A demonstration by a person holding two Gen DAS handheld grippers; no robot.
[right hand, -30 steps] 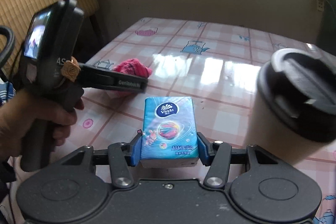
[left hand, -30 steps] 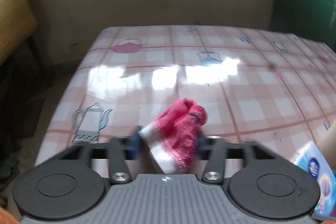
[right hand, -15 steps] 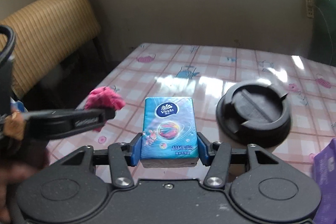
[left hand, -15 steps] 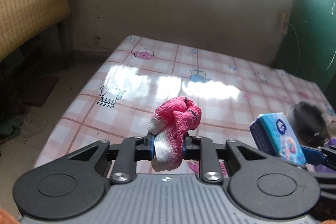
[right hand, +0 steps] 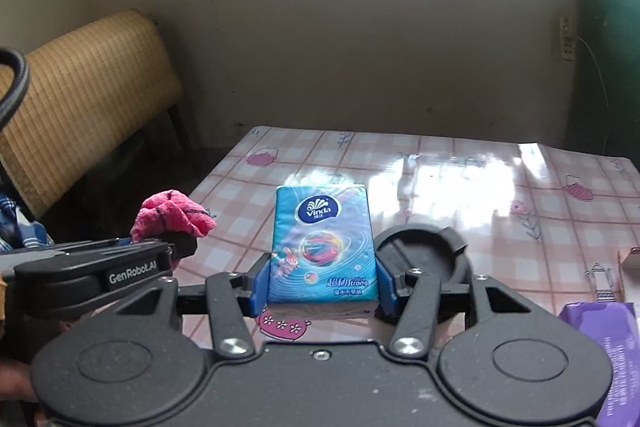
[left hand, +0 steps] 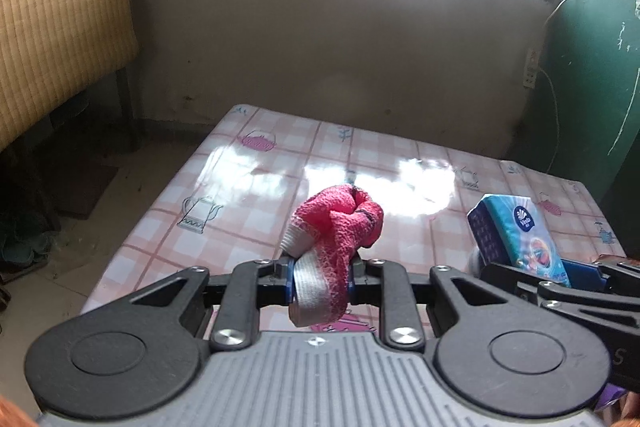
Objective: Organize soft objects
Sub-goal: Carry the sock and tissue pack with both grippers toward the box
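Note:
My left gripper (left hand: 320, 281) is shut on a rolled pink sock (left hand: 336, 223) with a white cuff and holds it in the air above the near edge of the table. The sock also shows in the right wrist view (right hand: 172, 213), sticking out of the left gripper (right hand: 176, 247). My right gripper (right hand: 318, 281) is shut on a blue Vinda tissue pack (right hand: 322, 243) and holds it raised over the table. The pack also shows in the left wrist view (left hand: 516, 239), to the right of the sock.
The table (left hand: 260, 183) has a glossy pink checked cloth with teapot prints. A black-lidded cup (right hand: 424, 247) stands just behind the right gripper. A purple packet (right hand: 608, 347) lies at the near right. A woven bench (left hand: 56, 35) stands left of the table.
Both grippers have risen and pulled back from the table, each still holding its object. The cup now appears lower and smaller in the right wrist view.

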